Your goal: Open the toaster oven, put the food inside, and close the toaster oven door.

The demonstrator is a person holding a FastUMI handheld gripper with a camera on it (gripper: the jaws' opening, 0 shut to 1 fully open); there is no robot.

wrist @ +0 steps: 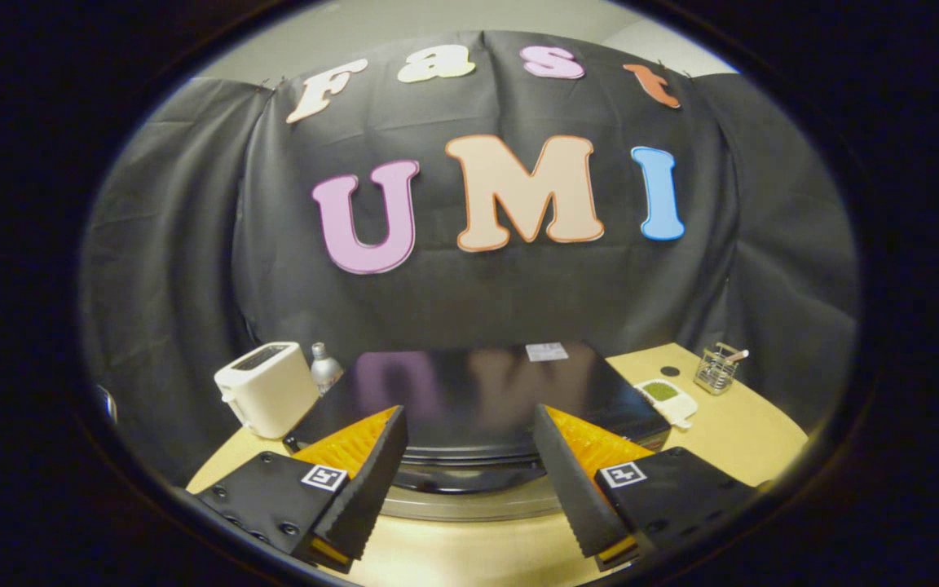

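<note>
A: Oven (469, 399) sits on the table (747, 440), just ahead of the fingers, seen from above. Glossy black top, a white sticker (547, 351) near its back edge. Its front edge curves between the fingertips, with a silver strip (469, 505) right under that edge. Can't tell from this angle whether the door is open or closed

B: Gripper?

A: Gripper (469, 481) is spread wide and holds nothing. Both fingers angle in toward the oven's front. Whether they touch the oven I can't tell. One square marker on each finger base

B: What else is around the oven?

A: Left of the oven: a white toaster (266, 390), slots up, just beside the oven's left corner. A grey bottle (325, 367) stands behind the toaster, close to the oven's back-left corner. Right of the oven: a small white tray (665, 401) with something green in it, near the oven's right side. Further right, a clear cup (717, 368) with something sticking out of it, well apart from the oven. A small dark disc (670, 371) lies between tray and cup

B: Food?

A: Only candidate is that green stuff in the tray, too small to identify
</note>
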